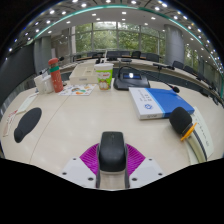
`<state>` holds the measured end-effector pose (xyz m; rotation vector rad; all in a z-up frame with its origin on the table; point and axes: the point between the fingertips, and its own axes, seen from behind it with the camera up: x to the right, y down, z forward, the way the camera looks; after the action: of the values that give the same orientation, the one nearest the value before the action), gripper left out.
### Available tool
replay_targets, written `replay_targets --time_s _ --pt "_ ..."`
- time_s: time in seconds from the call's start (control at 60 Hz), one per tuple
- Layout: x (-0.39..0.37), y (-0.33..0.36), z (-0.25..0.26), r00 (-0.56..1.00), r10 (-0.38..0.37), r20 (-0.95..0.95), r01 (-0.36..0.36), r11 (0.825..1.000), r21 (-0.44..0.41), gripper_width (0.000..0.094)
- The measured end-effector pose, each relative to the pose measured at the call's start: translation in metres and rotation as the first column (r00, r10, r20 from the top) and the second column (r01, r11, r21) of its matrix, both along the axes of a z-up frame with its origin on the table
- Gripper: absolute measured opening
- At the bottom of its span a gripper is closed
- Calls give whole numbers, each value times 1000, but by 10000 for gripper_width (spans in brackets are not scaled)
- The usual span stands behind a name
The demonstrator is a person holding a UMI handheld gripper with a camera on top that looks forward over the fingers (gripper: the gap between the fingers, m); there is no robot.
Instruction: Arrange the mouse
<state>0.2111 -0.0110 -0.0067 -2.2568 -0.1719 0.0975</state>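
A black computer mouse (pixel 112 150) sits between my gripper's (pixel 112 162) two purple pads (pixel 91 158), above the beige table (pixel 90 115). Both pads press on its sides, so the fingers are shut on it. The mouse points away from me along the fingers. Its underside and the table directly beneath it are hidden.
A black mouse-shaped object (pixel 27 123) lies at the left. A blue and white book (pixel 158 101) and a black and orange tool (pixel 181 122) lie at the right. Farther back stand a red bottle (pixel 55 76), a green cup (pixel 103 77) and a laptop (pixel 130 77).
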Motion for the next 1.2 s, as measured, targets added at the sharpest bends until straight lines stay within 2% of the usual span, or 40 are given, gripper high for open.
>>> replay_targets --time_s 0.133,0.317,0.467,0.583,0.683,0.817,1.033,1.167,1.2 --pt "-3 0 35 999 -41 -2 41 998 49 320" --pt "-39 7 108 995 -94 -30 98 985 142 320" --pt "-115 7 160 994 -102 -45 109 972 207 320" --pt "-206 0 174 994 -77 -73 91 975 203 319" --pt "-289 -5 158 996 -37 -77 50 984 172 318" --pt "-376 -6 109 998 10 -58 -3 994 111 318" --pt "-429 9 24 1000 24 16 -24 999 33 326" --pt "-435 8 -5 1000 -2 -11 1 1000 -22 446" --pt "-437 9 -1 1000 5 -12 -5 1000 3 480"
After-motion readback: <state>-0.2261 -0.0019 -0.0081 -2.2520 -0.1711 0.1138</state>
